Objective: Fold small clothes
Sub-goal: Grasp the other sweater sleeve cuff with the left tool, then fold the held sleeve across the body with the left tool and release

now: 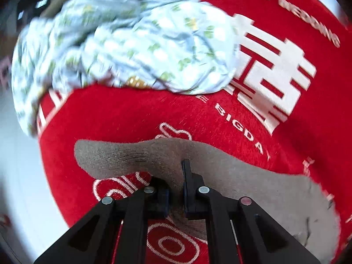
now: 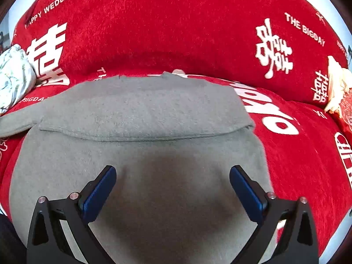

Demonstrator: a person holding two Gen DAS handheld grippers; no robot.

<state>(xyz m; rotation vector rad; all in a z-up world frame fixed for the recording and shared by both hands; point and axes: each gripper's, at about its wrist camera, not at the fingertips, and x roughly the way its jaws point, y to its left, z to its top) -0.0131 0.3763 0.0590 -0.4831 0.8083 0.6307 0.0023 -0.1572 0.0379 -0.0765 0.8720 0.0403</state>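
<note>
The grey garment fills the centre of the right wrist view on the red cover, one flap already folded across it; a sleeve remains. The left gripper is clamped on that sleeve, low in its frame; the right gripper hovers, jaws apart. The floral garment, upper left, lies unfolded. The cover reads "HAPPY WEDDING" and "THE BIGDAY".

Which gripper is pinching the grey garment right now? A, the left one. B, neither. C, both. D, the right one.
A: the left gripper is shut on a fold of the grey garment, while the right gripper hangs open above it.
</note>
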